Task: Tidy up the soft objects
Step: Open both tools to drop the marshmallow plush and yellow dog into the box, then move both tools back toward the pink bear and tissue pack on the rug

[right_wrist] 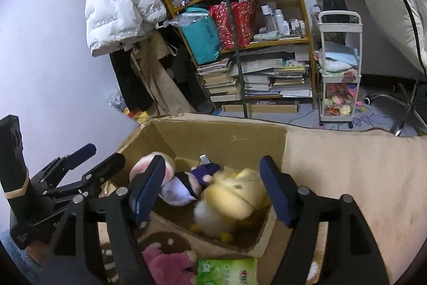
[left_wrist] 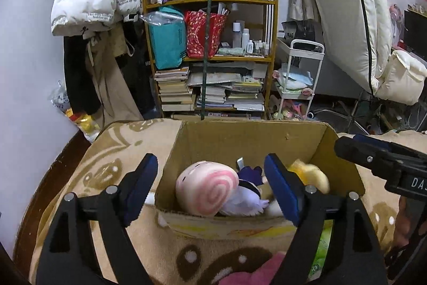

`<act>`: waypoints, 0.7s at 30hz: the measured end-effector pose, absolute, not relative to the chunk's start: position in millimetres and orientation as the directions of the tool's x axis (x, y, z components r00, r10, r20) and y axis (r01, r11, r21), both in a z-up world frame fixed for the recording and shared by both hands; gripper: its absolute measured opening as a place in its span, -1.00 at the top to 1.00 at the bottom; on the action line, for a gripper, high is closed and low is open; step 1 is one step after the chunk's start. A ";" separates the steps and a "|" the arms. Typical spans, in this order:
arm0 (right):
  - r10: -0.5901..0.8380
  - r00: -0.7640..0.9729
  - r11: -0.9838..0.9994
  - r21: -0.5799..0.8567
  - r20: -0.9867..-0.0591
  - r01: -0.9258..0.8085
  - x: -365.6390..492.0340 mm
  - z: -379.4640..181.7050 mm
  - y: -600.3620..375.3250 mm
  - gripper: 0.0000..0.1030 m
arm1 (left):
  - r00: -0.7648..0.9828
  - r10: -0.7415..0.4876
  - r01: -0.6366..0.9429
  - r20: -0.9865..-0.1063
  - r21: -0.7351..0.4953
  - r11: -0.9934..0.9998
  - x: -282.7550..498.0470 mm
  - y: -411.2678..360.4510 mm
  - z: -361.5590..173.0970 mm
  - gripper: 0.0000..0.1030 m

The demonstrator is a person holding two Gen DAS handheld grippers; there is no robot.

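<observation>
An open cardboard box (left_wrist: 248, 140) is seen resting on a beige blanket with brown patterns (left_wrist: 112, 178), directly ahead of both hand-held grippers.

The left gripper (left_wrist: 210, 188) is held with its blue-padded fingers spread wide apart, nothing between them. It is positioned just above the near edge of the box. Framed between its fingers, inside the box, a round pink plush with a pink-and-white swirl (left_wrist: 206, 188) is seen, and just to the right of it a small doll in purple and white (left_wrist: 250, 191). Partly behind the right finger of this gripper, a yellow plush (left_wrist: 312, 174) is seen, blurred.

The right gripper (right_wrist: 212, 191) is also held wide open and empty, above the near right part of the box (right_wrist: 218, 135). Between its fingers, the yellow plush (right_wrist: 237, 194) is seen lying in the box, its outline blurred. Beyond the left finger, the purple and white doll (right_wrist: 186, 183) and the pink swirl plush (right_wrist: 149, 164) are seen.

Below the right gripper, outside the box and on the blanket (right_wrist: 347, 172), a pink plush toy (right_wrist: 168, 263) and a green packet (right_wrist: 226, 271) are found side by side.

Far ahead of both grippers, a wooden shelf (left_wrist: 210, 2) stacked with books and bags is seen against the wall.
</observation>
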State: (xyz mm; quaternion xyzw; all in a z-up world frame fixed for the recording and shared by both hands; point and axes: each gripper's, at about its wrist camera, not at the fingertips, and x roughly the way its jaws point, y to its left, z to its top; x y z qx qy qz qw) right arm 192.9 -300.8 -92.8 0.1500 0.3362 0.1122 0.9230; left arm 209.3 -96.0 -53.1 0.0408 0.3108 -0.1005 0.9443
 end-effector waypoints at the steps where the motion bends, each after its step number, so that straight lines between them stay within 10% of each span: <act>1: 0.309 0.750 0.928 0.359 -0.585 -0.102 191.4 -92.2 -302.4 -0.64 | 0.785 -0.164 0.213 -0.598 0.011 0.977 208.5 -94.9 -51.7 -0.58; 8: 0.297 0.762 0.924 0.374 -0.576 -0.078 174.8 -82.0 -312.9 -0.98 | 0.760 -0.156 0.228 -0.631 0.035 0.973 191.8 -92.0 -43.9 -0.84; 21: 0.276 0.741 0.950 0.290 -0.613 -0.114 126.8 -60.8 -300.1 -1.00 | 0.694 -0.151 0.229 -0.704 0.017 0.973 137.9 -90.8 -46.2 -0.88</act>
